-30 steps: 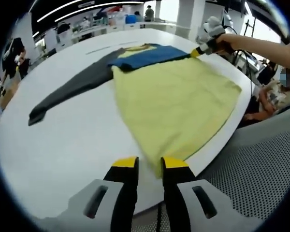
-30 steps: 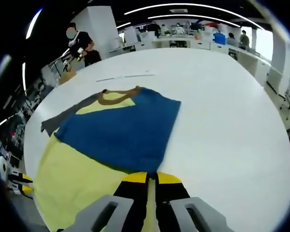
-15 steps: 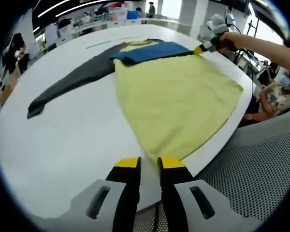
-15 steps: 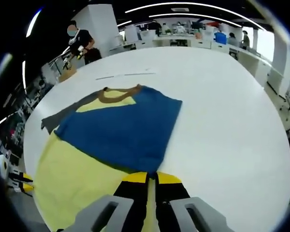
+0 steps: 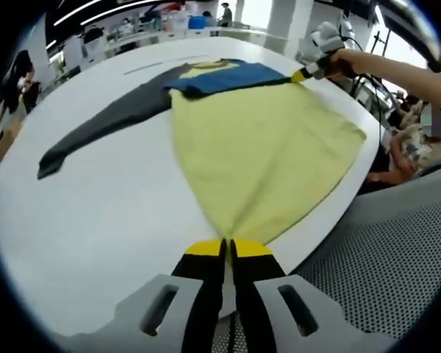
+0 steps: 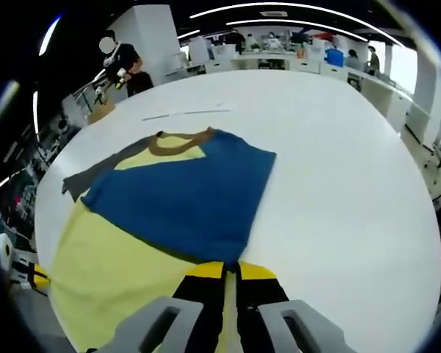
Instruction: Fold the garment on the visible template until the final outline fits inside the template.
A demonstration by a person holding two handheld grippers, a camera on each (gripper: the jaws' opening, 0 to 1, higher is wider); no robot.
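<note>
Two grippers pinch opposite edges of one long-sleeved garment of pale yellow knit point(image 5: 261, 151), which lies spread flat on a round white table point(image 5: 95, 213).

Seen from the left gripper view, the left gripper point(image 5: 226, 248) has its yellow-tipped black jaws clenched on the hem corner of the yellow cloth at 6 o'clock, by the table's near edge. From there the cloth fans out toward 12 o'clock, where a folded-over blue sleeve panel point(image 5: 228, 76) crosses the chest. A dark grey sleeve point(image 5: 106, 123) stretches flat across the table toward 9 o'clock. At 2 o'clock the right gripper point(image 5: 303, 74) nips the garment's far edge, carried by a person's hand point(image 5: 343, 60) with a bare forearm reaching in from 3 o'clock. A grey perforated surface point(image 5: 397, 257) lies past the table at 4 o'clock.

Looking from the right gripper view, the right gripper point(image 6: 231, 269) shows its jaws closed on the cloth where blue meets yellow at 6 o'clock. This view gives the brown collar point(image 6: 178, 142) near 11 o'clock and a bare sweep of table toward 3 o'clock. The left gripper's yellow tip point(image 6: 38, 278) peeks in at 8 o'clock.
</note>
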